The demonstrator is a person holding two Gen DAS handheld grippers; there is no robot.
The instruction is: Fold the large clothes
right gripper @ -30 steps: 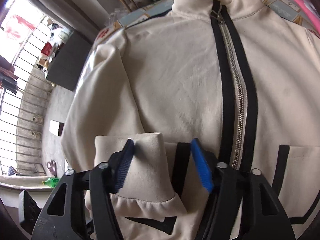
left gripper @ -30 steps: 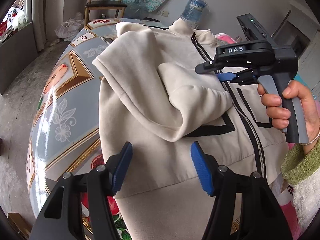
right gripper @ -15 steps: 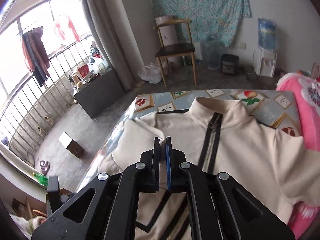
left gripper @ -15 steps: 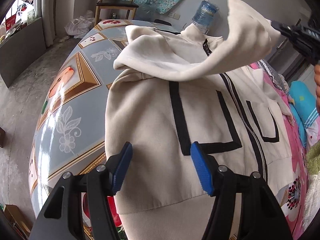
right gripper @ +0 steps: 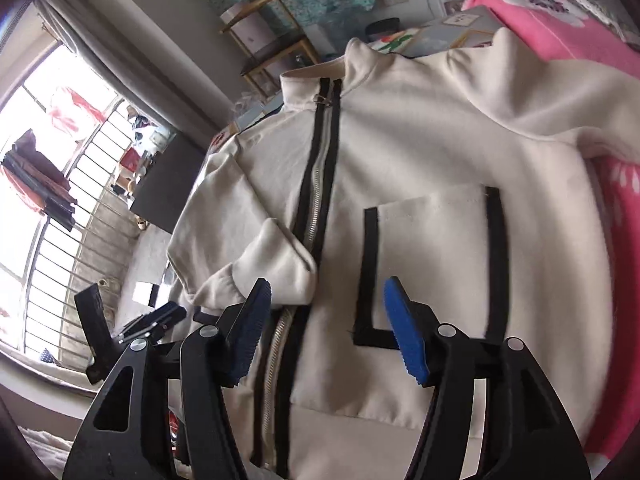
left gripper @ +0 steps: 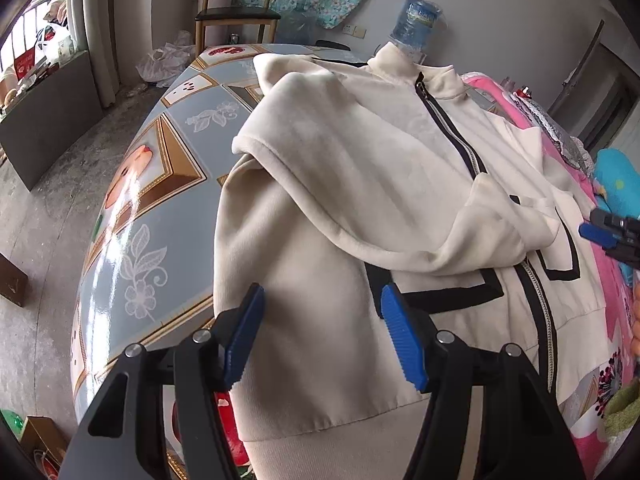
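One cream zip-front jacket spread face-up on the patterned worktop, filling the centre and right of the left wrist frame, collar toward the top, hem toward the bottom edge. One sleeve folded across the chest, its cuff resting just beside the zipper – seen lower left of centre in the right wrist frame.

Soft, thick knit by the look of it – likely limp and fairly light, prone to sagging and dragging folds out of place when lifted from a single point. Not fragile, not slippery. Best taken at firm edges: the ribbed hem, a cuff, or a shoulder seam (the zipper line gives a natural straight crease to fold about). Pinching a single layer in mid-panel likely only bunches it.

Left gripper spread wide, holding nothing, hovering over the lower front panel at bottom centre of its frame. Right gripper likewise spread apart and empty, over the pocket trim and lower zipper; its blue tips just visible at the far right edge of the left wrist frame.

Against half a second ago: right gripper no longer clamped on the sleeve held high in the air – sleeve now released and lying across the front, right gripper dropped low and parted. Left gripper much the same, apart from a slight shift of view.
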